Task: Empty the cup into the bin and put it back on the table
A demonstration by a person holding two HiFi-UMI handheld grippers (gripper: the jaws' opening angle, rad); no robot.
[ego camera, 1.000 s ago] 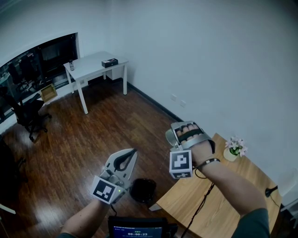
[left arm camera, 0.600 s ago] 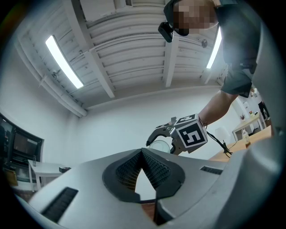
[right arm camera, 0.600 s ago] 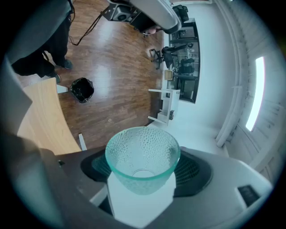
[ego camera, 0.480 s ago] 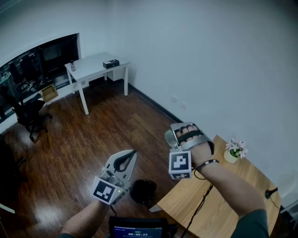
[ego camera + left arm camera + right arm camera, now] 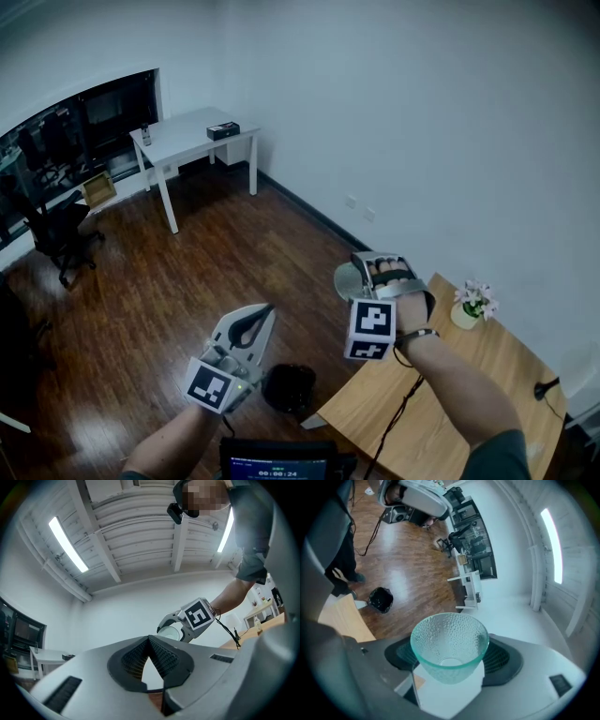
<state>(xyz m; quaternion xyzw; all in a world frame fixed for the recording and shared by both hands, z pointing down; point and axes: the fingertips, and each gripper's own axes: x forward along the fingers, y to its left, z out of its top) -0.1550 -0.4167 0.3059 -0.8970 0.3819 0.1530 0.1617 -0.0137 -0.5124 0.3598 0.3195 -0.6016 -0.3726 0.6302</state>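
right tool (image 5: 450,662) nose-down, pinching cup (image 5: 449,634), apparently empty | left tool (image 5: 149,641) nose-up, pressed together

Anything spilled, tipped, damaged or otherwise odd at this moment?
Nothing stands out. The glass cup sits clamped in the right gripper and looks empty. No spill shows on the floor around the bin or on the wooden table.

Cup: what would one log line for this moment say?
right gripper: shut on cup | cup: looks empty | left gripper: shut, empty | bin: on floor by table
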